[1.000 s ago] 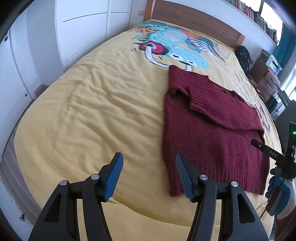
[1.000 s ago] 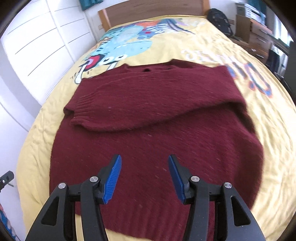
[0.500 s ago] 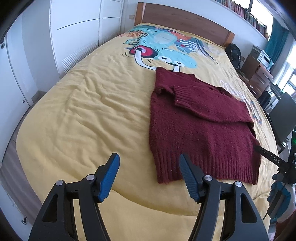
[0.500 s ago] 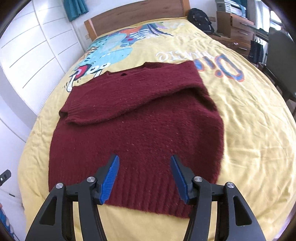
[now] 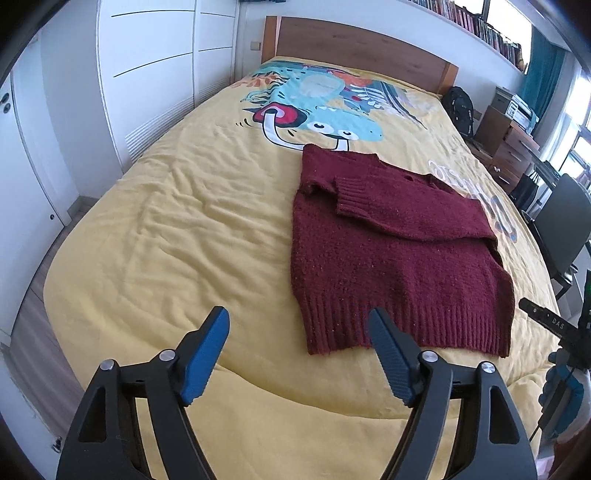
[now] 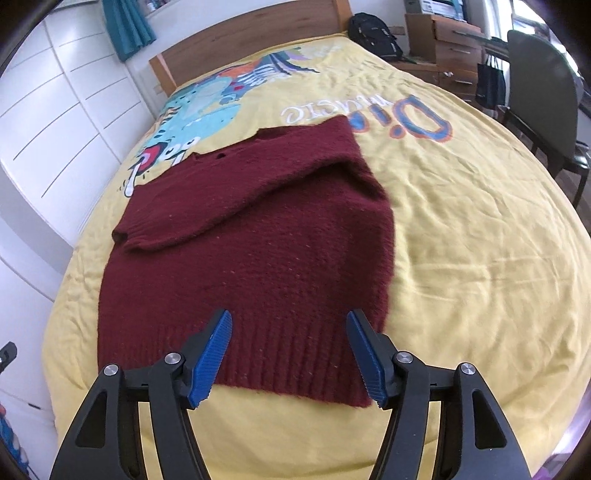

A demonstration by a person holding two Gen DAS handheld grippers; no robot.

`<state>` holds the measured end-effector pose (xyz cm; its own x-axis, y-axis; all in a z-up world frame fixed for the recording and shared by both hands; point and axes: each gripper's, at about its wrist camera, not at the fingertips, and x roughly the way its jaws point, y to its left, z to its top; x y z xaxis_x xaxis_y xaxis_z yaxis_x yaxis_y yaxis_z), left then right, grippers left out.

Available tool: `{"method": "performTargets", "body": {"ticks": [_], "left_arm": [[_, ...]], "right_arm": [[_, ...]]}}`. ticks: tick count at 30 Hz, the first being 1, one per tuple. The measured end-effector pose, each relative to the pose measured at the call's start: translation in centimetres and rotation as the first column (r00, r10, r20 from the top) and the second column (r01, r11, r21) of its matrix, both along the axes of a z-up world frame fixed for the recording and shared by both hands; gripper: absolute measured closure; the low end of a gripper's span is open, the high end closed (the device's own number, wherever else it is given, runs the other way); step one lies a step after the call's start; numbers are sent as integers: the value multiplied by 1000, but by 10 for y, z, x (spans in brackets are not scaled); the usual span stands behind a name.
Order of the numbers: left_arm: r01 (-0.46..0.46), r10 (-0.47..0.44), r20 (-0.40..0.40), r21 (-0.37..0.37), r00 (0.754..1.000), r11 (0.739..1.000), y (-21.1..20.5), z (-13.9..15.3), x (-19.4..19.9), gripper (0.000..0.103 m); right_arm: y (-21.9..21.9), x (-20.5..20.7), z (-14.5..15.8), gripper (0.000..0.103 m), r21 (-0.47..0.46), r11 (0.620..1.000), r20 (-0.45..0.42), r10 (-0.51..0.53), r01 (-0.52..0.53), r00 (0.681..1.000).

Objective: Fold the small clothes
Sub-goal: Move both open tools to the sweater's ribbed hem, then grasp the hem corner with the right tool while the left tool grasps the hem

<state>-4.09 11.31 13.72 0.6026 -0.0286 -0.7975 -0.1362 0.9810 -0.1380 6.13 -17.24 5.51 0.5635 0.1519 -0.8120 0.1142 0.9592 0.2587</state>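
Note:
A dark red knitted sweater [image 5: 399, 251] lies flat on the yellow bedspread [image 5: 184, 229], both sleeves folded across its chest, ribbed hem nearest me. It also shows in the right wrist view [image 6: 255, 251]. My left gripper [image 5: 297, 354] is open and empty, held above the bed's near edge, just short of the hem's left corner. My right gripper [image 6: 288, 354] is open and empty, above the hem's right half. Part of the right gripper shows at the far right of the left wrist view [image 5: 554, 325].
The bedspread [image 6: 480, 236] has a cartoon print [image 5: 317, 110] near the wooden headboard [image 5: 358, 48]. White wardrobes [image 5: 147, 74] line the left side. A dark chair [image 6: 543, 85], a black backpack [image 6: 373, 33] and wooden drawers [image 6: 447, 40] stand to the right.
Both grippers have pulled back toward the foot of the bed and up, so the sweater looks smaller and farther. Both stay open. The sweater has not moved.

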Motion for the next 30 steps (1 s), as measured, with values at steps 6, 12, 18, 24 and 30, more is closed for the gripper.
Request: {"method": "performTargets", "body": {"ticks": [6,12,18,24,30], "left_arm": [[-16,15,-23,-30,1000,999,7,-9,5,30],[-22,19,-50,-51,999,998,13,-21,18,30],[-20,12,-97,-81,995,997,18,-43,37,30],[-27,8,-154,-120,988,992,22,-71,56,30],[-20,-16,-233,-152,972,988,14,-109,73,30]], "right_arm": [[-27,-9,-12,34,29,999,-29,-45,45,999],[-51,-10,-30,34,93,994,-74,-48,54,996],[-49,0,-55,34,138,990,-138,6,13,990],[-52,2,-81,34,154,988,-202,12,19,979],[-48,7,-95,34,179,984,-231,53,-12,972]]}}
